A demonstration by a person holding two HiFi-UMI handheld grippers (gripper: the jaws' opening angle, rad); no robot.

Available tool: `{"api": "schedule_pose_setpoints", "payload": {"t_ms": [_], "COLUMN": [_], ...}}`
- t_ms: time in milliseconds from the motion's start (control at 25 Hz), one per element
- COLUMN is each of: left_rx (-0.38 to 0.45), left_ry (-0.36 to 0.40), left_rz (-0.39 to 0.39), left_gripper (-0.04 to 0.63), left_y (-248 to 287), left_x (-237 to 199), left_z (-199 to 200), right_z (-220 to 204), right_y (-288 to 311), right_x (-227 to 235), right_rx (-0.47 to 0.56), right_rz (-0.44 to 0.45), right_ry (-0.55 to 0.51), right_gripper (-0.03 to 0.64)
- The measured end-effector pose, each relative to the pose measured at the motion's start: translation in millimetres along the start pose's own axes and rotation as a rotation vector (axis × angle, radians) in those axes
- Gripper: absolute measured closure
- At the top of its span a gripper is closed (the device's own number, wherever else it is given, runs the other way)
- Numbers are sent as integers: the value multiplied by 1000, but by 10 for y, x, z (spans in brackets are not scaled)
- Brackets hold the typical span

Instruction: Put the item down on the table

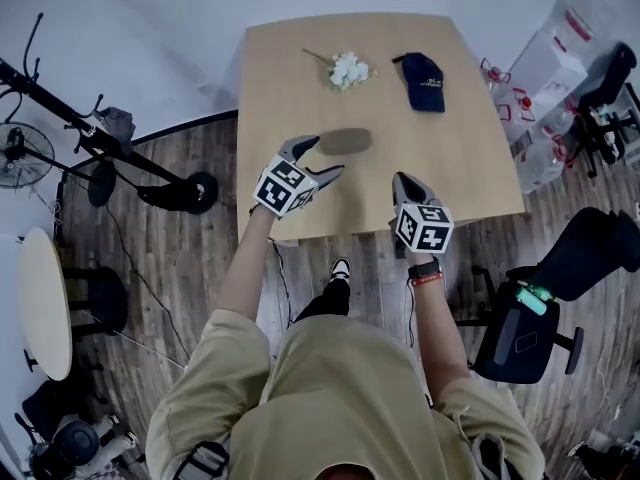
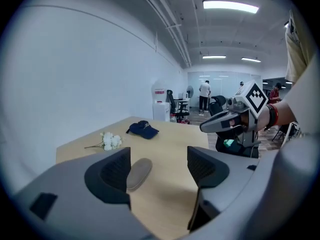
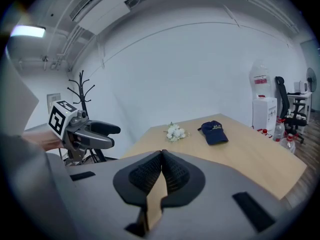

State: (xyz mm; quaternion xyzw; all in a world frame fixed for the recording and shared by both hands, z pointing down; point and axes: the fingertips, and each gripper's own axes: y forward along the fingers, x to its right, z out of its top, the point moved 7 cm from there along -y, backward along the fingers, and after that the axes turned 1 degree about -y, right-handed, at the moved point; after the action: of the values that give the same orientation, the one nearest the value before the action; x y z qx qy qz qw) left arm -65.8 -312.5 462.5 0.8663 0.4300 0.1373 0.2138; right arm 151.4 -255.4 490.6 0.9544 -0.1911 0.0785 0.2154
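Left gripper (image 2: 157, 170) view: jaws spread, nothing between them; grey oval item (image 2: 139, 172) lies flat on the desk (image 2: 170, 141) just beyond. Right gripper (image 3: 162, 156) view: jaws pressed together, empty. Head view only: item mid-desk, with flowers (image 1: 348, 69) and cap (image 1: 424, 80) farther back.

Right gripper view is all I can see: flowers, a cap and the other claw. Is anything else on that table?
Observer: Yes. The head view shows a grey oval item lying flat on the table.
Operator: Is the other claw holding it?
Observer: No. In the left gripper view the left claw has its jaws apart, and the item lies on the table beyond them.
Operator: And where is mine?
Observer: In the head view the right claw is over the near part of the table, to the right of the item and apart from it.
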Motion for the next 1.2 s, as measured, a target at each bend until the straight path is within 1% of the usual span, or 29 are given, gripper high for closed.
{"api": "schedule_pose_setpoints", "payload": {"t_ms": [80, 160, 200, 240, 280, 480, 640, 880, 1080, 1200], "left_rx": [35, 80, 105, 131, 154, 226, 273, 324, 349, 354], "left_ry": [-8, -19, -25, -30, -34, -68, -116, -170, -198, -214], "left_rz": [21, 63, 93, 123, 148, 223, 275, 331, 381, 393], "left_gripper": [227, 243, 281, 352, 374, 411, 457, 516, 549, 562], "left_y": [-159, -328, -422, -516, -602, -977, -1295, -1640, -1866, -1998], "left_x": [227, 445, 548, 651, 756, 1298, 1624, 2154, 2539, 2700], "left_z": [64, 121, 143, 160, 173, 161, 103, -66, -209, -294], "right_z": [27, 49, 52, 49, 39, -94, -206, -420, -659, -743], "right_y": [-189, -385, -485, -586, -689, -1213, -1568, -2129, -2483, -2625], "right_x": [-60, -110, -134, -156, -173, -259, -431, -675, -822, -932], "right_rx": [23, 45, 56, 67, 78, 119, 139, 171, 192, 202], "right_rz": [-1, -3, -4, -5, -7, -17, -38, -95, -109, -104], "right_ry": [-7, -11, -10, -7, -4, 13, -11, -123, -118, -112], "right_gripper": [601, 601, 601, 601, 601, 601, 601, 601, 601, 601]}}
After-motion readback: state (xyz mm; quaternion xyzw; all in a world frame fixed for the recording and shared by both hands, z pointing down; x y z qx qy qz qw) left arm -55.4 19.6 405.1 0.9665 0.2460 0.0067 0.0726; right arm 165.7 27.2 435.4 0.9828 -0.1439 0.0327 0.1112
